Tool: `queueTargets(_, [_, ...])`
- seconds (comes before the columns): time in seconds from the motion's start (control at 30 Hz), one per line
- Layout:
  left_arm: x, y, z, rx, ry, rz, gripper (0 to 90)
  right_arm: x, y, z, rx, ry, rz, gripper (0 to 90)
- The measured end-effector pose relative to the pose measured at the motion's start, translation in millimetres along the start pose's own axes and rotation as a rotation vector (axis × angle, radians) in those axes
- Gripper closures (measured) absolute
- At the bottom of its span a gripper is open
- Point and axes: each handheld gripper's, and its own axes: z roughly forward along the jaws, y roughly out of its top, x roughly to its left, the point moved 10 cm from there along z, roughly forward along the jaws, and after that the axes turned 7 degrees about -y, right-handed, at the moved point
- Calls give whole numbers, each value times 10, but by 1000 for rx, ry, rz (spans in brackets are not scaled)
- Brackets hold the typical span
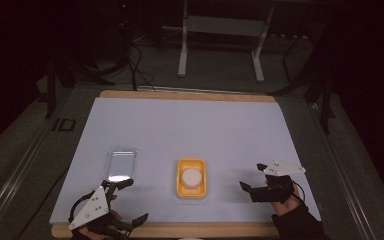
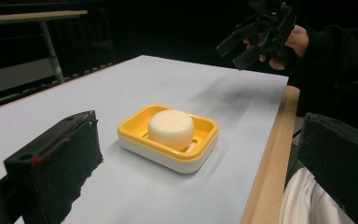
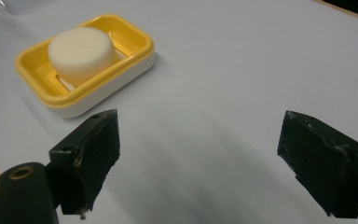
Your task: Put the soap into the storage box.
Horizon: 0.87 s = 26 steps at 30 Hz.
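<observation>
A yellow soap dish [image 1: 191, 191] stands near the front middle of the white table cover, with a round white soap [image 1: 191, 176] lying in it. My left gripper [image 1: 134, 201] is at the front left corner, open, its jaws wide apart and pointing across at the dish [image 2: 168, 156] and soap [image 2: 171, 128]. My right gripper [image 1: 251, 176] hovers to the right of the dish, open with nothing between its fingers. In the right gripper view the dish [image 3: 105, 86] and soap [image 3: 80, 49] lie ahead at the upper left, apart from the jaws. The left gripper view shows the right gripper [image 2: 256, 39] held in a hand above the table.
A clear plastic tray [image 1: 120, 163] lies left of the dish, just beyond my left gripper. The white cover [image 1: 190, 125] rests on a wooden board whose edge [image 1: 180, 230] runs along the front. A metal frame [image 1: 220, 30] stands on the floor behind the table.
</observation>
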Motion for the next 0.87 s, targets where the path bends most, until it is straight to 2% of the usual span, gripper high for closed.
queueTargets(0.23, [-1, 12, -8, -8, -4, -6, 0, 2, -13, -15, -17, 6, -5, 115])
queueTargets(0.27, [-1, 10, -5, -7, -6, -8, 0, -13, 13, -33, -44, 7, -8, 112])
queueTargets(0.47, [1, -5, 11, 1, -10, -12, 0, -2, 43, -57, -94, 73, 30, 111])
queueTargets(0.57, [9, -8, 17, 2, -8, -15, 0, -9, 20, -37, -75, 67, 23, 112])
queueTargets(0.7, [7, -12, 24, 5, -8, -14, 0, -34, -23, 1, -37, 27, -2, 125])
queueTargets(0.87, [9, -13, 22, 6, -9, -13, 1, -31, -40, 26, -25, 37, -1, 125])
